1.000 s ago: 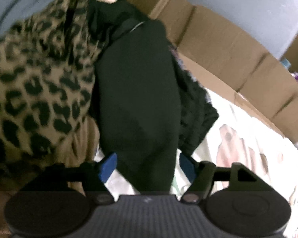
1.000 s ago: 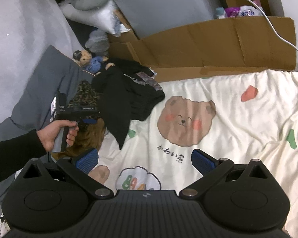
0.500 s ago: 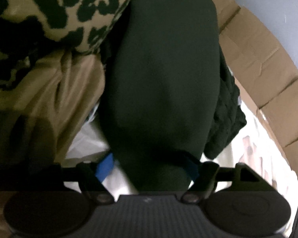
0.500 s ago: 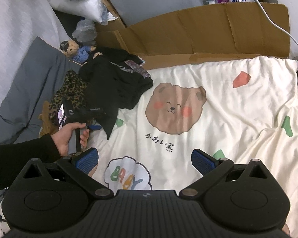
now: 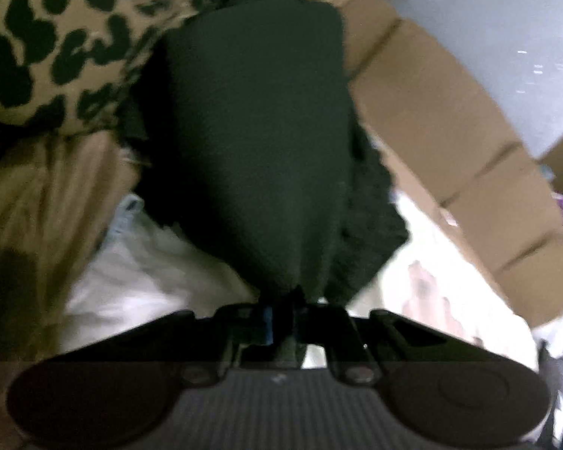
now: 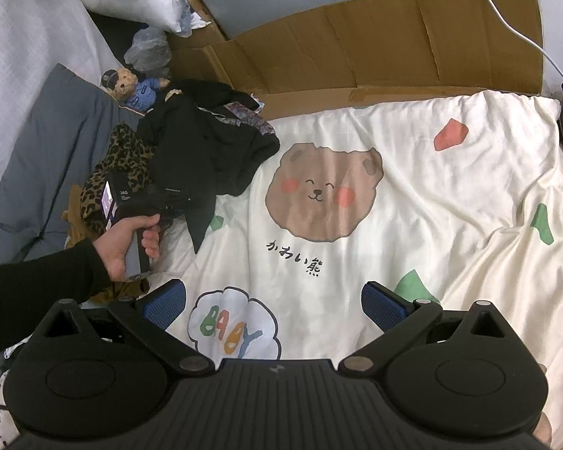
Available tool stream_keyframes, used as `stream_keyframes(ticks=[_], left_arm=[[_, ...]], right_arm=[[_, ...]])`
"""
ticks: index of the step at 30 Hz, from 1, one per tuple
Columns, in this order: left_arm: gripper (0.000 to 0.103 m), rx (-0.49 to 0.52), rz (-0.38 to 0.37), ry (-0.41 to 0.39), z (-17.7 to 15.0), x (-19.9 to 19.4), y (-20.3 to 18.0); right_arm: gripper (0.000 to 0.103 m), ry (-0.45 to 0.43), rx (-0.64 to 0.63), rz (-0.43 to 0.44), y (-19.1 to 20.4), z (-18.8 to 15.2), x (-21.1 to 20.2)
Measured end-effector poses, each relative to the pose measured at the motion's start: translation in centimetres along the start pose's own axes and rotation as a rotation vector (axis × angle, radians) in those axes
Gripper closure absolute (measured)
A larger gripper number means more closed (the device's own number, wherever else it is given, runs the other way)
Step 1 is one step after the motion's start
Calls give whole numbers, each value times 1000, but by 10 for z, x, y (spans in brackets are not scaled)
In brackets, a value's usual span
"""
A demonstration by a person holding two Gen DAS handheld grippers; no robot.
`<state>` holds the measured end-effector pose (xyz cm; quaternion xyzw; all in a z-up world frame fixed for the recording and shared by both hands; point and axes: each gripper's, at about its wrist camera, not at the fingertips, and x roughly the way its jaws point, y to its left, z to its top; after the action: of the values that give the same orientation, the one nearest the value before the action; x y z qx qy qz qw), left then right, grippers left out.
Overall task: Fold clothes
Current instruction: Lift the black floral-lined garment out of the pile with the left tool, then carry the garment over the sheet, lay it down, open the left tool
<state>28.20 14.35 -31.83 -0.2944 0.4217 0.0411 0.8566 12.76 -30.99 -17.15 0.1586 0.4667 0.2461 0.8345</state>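
From my left I see the left gripper (image 5: 281, 318) pinched tight on a corner of the black garment (image 5: 255, 142), which lies beside the leopard-print cloth (image 6: 122, 157) at the bedsheet's (image 6: 413, 195) left edge, while my right gripper (image 6: 274, 302) hovers with fingers spread wide.

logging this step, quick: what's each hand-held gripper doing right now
Left hand-held gripper: shut on the black garment, pinched at its lower tip.
Right hand-held gripper: open, holding nothing, above the bear-print bedsheet.
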Motion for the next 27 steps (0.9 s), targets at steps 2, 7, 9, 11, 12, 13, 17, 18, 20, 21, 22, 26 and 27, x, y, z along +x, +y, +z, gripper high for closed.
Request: stream_keyframes(ticks=[2,7,9,11,12,13,17,18,20,21,22,26,27], left_arm=[[95,24,-36,8,-7,-12,-9],[95,82,-109,34,-26,-42,-30],[95,111,-137,39,-34,-53,-38],[96,147,-159,45,-42,-60,-48],[96,157,-170,51,-46,-64,-53],[96,160,-183,58,-50,-68,-57],[96,235,-221,80,-71,-84,-81],[96,268,-226,84,-78,-87,-88],[96,273,-257,105,-91,-90,-98],[96,281,-264,112,-96,-90,-102],[96,290,-276,119,-102,-88,-108],[96,324,-319,145,-130,-84,-131],[96,328,-328,152,-136,-84,-136]], right_arm=[[1,-4,-1,4,1,0,-2],[1,-13,-5,13,4,-1,-6],[1,-17,-6,17,6,-1,-8],[1,-21,-7,21,7,-1,-9],[1,-23,-8,23,7,-1,-10],[1,-25,-9,25,8,-1,-11],[1,-37,-10,36,0,3,-10],[1,-41,-8,36,-1,3,-11],[1,-49,-2,36,-3,4,-14],[1,-54,1,35,-4,4,-15],[1,-59,4,35,-5,4,-17],[1,-81,22,27,-14,5,-25],[1,-87,26,25,-16,5,-27]])
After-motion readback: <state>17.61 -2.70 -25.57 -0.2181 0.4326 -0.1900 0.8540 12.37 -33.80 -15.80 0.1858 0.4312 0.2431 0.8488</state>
